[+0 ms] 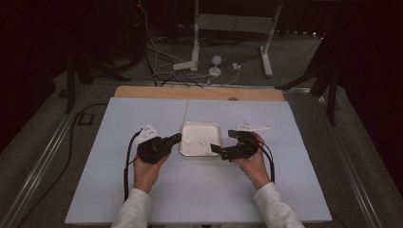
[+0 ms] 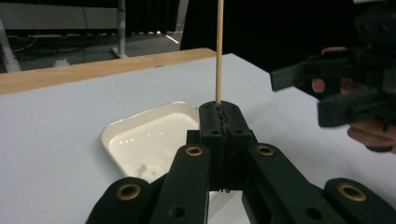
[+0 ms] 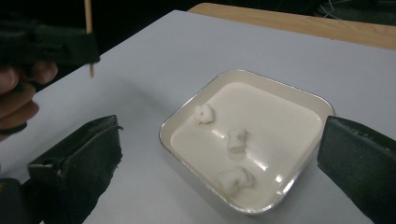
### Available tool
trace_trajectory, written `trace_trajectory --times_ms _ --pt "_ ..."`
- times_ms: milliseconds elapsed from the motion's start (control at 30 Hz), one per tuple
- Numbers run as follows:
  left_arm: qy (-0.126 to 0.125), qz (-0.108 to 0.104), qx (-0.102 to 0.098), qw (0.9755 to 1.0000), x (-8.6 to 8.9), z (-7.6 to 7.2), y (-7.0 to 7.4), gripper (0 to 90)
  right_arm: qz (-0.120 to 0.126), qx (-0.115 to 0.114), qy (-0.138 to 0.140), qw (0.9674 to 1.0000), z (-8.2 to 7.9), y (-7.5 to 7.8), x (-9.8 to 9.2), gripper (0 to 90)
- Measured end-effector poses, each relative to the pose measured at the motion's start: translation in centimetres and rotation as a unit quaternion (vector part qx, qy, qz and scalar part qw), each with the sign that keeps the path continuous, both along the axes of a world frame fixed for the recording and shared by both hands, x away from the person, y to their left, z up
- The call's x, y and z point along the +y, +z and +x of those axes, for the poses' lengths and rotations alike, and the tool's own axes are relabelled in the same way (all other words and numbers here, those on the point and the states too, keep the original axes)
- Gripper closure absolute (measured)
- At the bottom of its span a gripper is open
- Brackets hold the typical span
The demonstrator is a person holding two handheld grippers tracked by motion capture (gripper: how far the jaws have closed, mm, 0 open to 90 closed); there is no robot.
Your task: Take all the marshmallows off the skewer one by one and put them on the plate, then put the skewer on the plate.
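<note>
A white square tray (image 1: 190,151) lies mid-table and holds three small white marshmallow pieces (image 3: 236,139). My left gripper (image 2: 220,114) sits at the tray's left edge, shut on a thin wooden skewer (image 2: 219,46) that stands upright. In the high view the left gripper (image 1: 178,137) points at the tray. My right gripper (image 1: 222,141) is at the tray's right side, its jaws wide open and holding nothing. In the right gripper view the open jaws frame the tray (image 3: 261,77), with the right gripper (image 3: 219,161) just short of the nearest piece.
The tray rests on a pale blue-white board (image 1: 142,190) over a wooden tabletop (image 1: 142,91). Behind the table are cables (image 1: 161,61) and a white stand (image 1: 195,42) on the floor. Bare board lies on every side of the tray.
</note>
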State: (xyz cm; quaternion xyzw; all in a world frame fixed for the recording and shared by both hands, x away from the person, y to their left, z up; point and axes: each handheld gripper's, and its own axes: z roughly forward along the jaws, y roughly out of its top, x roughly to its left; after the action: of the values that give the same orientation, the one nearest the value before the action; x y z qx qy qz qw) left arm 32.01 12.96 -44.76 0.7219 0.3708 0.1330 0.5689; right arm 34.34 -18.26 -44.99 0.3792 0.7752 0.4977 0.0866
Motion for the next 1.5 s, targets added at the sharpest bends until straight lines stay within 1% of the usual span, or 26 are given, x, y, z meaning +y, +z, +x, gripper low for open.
trace_trajectory --times_ms 100,267,367,500,600,633,667,767,900,967,1067,1133,1333,1367,1500 --pt "-0.002 -0.002 0.001 1.0 -0.3 0.4 0.2 90.0 0.003 -0.003 0.001 1.0 -0.7 -0.1 -0.8 0.0" --pt "-0.004 -0.001 0.006 1.0 -0.8 1.0 0.3 90.0 0.008 -0.014 -0.005 0.9999 -1.8 -0.1 -2.2 0.0" --pt "-0.003 0.003 0.011 0.9999 -1.1 1.3 0.2 90.0 0.005 -0.015 -0.009 0.9998 -2.4 -0.3 -3.0 0.0" --pt "-0.002 0.003 0.015 0.9999 -1.6 1.8 0.0 90.0 0.0 -0.02 -0.012 0.9997 -3.1 -0.4 -4.0 0.0" --pt "-0.002 0.007 0.018 0.9998 -2.1 2.1 -0.1 90.0 0.002 -0.022 -0.016 0.9996 -3.6 -0.6 -4.8 0.0" --pt "-0.002 0.007 0.018 0.9998 -2.1 2.1 -0.1 90.0 0.002 -0.022 -0.016 0.9996 -3.6 -0.6 -4.8 0.0" --pt "-0.003 0.009 0.021 0.9997 -2.4 2.3 -0.3 90.0 0.003 -0.022 -0.022 0.9995 -3.9 -0.7 -5.3 0.0" --pt "-0.003 0.009 0.027 0.9996 -2.8 2.7 -0.6 90.0 -0.001 -0.025 -0.026 0.9994 -4.2 -0.7 -5.8 0.0" --pt "-0.002 0.013 0.036 0.9993 -3.3 3.2 -1.3 90.0 0.002 -0.026 -0.031 0.9992 -4.6 -0.6 -6.5 0.0" --pt "-0.001 0.02 0.041 0.999 -3.6 3.4 -1.7 90.0 0.004 -0.027 -0.034 0.9991 -4.7 -0.6 -6.8 0.0" --pt "0.001 0.023 0.047 0.9986 -3.8 3.6 -2.0 90.0 0.0 -0.028 -0.037 0.9989 -4.8 -0.6 -7.0 0.0" --pt "0.003 0.026 0.055 0.9982 -4.2 3.8 -2.4 90.0 0.0 -0.028 -0.037 0.9989 -4.9 -0.6 -7.0 0.0" --pt "0.006 0.029 0.062 0.9976 -4.9 3.9 -3.2 90.0 0.004 -0.028 -0.039 0.9988 -5.1 -0.4 -7.3 0.0" --pt "0.007 0.029 0.067 0.9973 -5.1 3.9 -3.5 90.0 0.003 -0.029 -0.04 0.9988 -5.2 -0.4 -7.3 0.0" --pt "0.015 0.03 0.079 0.9963 -5.4 4.0 -4.2 90.0 0.004 -0.028 -0.042 0.9987 -5.2 -0.4 -7.5 0.0"
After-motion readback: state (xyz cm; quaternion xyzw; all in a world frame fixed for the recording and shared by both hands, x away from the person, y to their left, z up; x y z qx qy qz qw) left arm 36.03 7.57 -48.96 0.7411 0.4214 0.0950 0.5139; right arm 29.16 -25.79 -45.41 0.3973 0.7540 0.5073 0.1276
